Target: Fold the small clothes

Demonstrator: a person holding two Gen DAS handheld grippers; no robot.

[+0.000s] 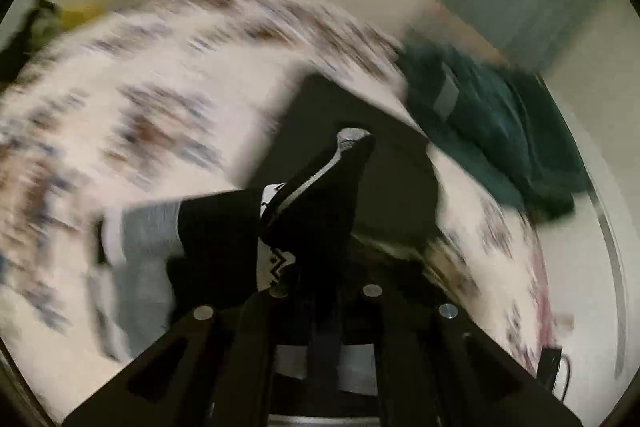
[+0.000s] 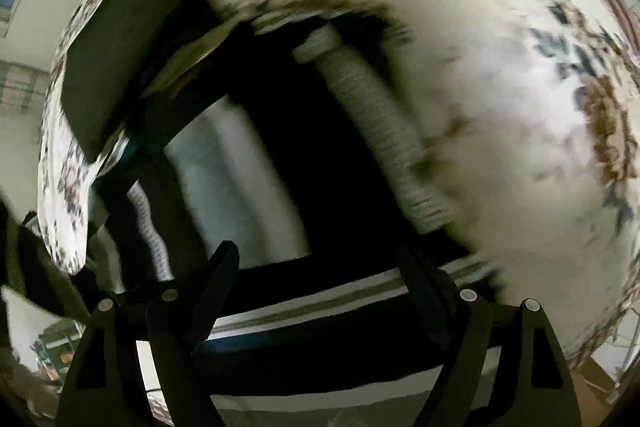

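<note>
Two blurred fisheye views look down over a bed with a white floral cover (image 1: pixel 168 75).

Left view: the left gripper (image 1: pixel 352 143) has its jaws pressed together on a sock (image 1: pixel 224 223). The sock is black knit with a grey heel or toe patch, white trim and a small zigzag band near the jaws. It hangs limp from the closed fingertips, off to the left, clear of the bed. Beyond it lies a flat dark rectangular pad (image 1: pixel 360 107) on the cover, and past that a crumpled dark green garment (image 1: pixel 500 131) with a pale label, not folded.

Right view: the right gripper (image 2: pixel 320 267) has its jaws spread wide with nothing pinched between them. Just ahead lies dark cloth (image 2: pixel 332 155) with a ribbed grey cuff (image 2: pixel 380 131), a black and white striped piece (image 2: pixel 320 307) nearest the fingers, and a smooth pale grey panel (image 2: pixel 232 183). How these pieces lie over one another is too blurred to tell.

Progress, as a judgement: early or midway. One sock is lifted and held but shows no fold; the green garment is still bunched; no neat folded stack is visible in either view. Most of the folding appears to remain.

Textures: soft stretchy knits, fine ribbing on the cuff, smooth printed cotton on the cover.
</note>
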